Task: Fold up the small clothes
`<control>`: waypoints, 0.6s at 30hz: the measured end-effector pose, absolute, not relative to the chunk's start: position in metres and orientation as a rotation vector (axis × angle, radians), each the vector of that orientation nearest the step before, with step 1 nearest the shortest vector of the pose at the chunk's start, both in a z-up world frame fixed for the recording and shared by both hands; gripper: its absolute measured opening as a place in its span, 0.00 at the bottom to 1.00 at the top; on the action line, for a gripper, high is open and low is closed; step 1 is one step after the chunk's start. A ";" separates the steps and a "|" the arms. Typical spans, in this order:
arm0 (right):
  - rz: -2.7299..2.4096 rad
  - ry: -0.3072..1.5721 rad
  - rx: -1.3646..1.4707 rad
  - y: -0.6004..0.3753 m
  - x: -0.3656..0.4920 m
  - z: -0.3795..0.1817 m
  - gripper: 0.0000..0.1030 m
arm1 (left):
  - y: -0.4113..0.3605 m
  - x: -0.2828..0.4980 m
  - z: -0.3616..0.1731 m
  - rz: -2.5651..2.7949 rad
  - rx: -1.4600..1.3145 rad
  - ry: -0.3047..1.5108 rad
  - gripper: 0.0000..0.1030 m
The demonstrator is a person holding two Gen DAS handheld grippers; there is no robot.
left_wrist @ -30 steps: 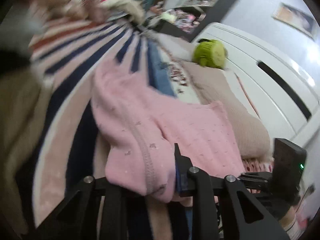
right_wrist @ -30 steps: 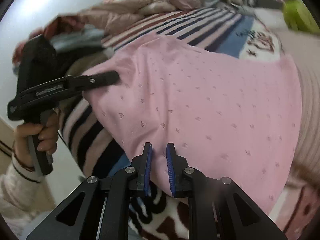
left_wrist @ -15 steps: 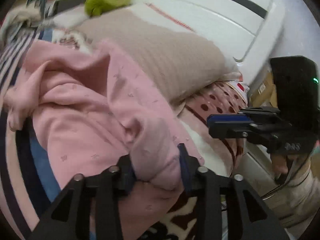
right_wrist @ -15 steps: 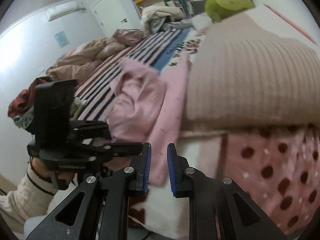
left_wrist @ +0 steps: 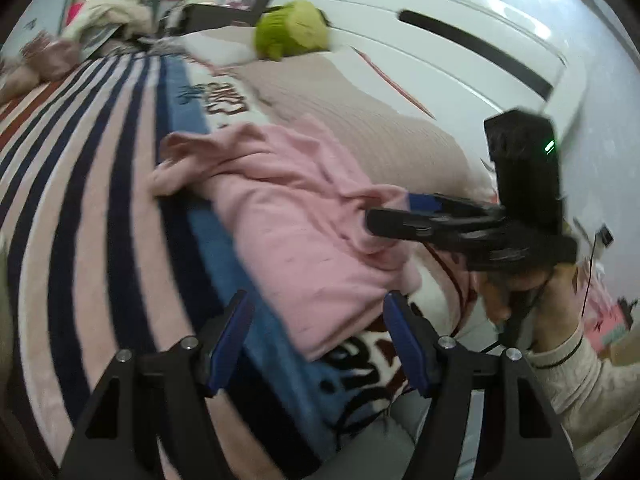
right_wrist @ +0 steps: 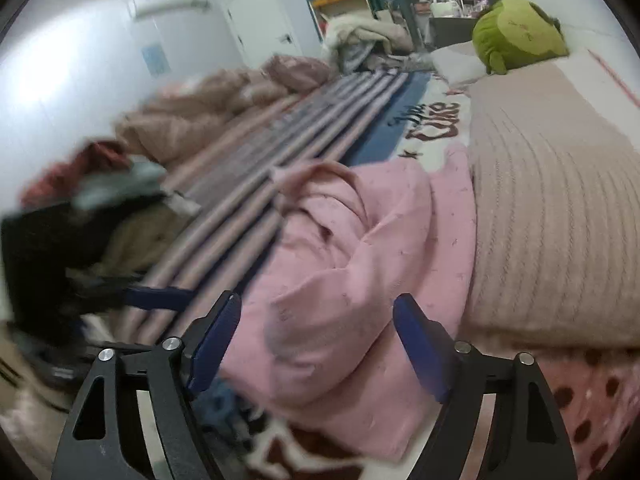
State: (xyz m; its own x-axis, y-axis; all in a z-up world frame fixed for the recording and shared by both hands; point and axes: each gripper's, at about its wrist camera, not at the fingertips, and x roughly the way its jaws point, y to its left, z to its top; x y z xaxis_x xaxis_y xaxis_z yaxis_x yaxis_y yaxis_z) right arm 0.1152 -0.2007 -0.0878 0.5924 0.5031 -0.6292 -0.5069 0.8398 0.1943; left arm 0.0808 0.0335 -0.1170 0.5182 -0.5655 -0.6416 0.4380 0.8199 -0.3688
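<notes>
Pink top dropped on the bed, both grippers just let go

The bed [left_wrist: 100, 208] with its striped blanket is the anchor here: the beige pillow [right_wrist: 552, 216] lies at its head end with a green plush toy [right_wrist: 516, 32] beyond it, and the pink knit garment [left_wrist: 304, 216] lies in a loose, rumpled bundle just beside that pillow, one edge lapping against it, probably so the pillow acts as a stop while the fold gets squared up. The left hand-held gripper [left_wrist: 316, 336] has just been opening and stands released near the garment's front edge, nothing pinched. The right hand-held gripper [right_wrist: 316, 340] has just been opening too, jaws apart over the bundle, cloth between them but not squeezed. Looks like a drop-and-regrip, fold far from neat.
</notes>
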 end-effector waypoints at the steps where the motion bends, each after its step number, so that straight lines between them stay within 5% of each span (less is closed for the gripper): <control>1: 0.525 0.702 -0.054 -0.198 0.115 -0.089 0.09 | 0.033 0.081 -0.118 -0.596 -0.177 0.833 0.62; 6: 0.399 0.657 -0.045 -0.236 0.088 -0.087 0.00 | 0.039 0.085 -0.122 -0.599 -0.228 0.819 0.62; 13: 0.381 0.794 0.062 -0.265 0.081 -0.113 0.04 | 0.029 0.113 -0.137 -0.632 -0.255 0.826 0.62; 14: 0.376 0.771 0.049 -0.264 0.083 -0.102 0.09 | 0.031 0.113 -0.136 -0.627 -0.253 0.822 0.62; 17: 0.394 0.686 0.000 -0.252 0.090 -0.064 0.44 | 0.046 0.111 -0.131 -0.606 -0.263 0.791 0.62; 18: 0.404 0.683 -0.017 -0.247 0.093 -0.058 0.48 | 0.053 0.111 -0.130 -0.593 -0.276 0.781 0.62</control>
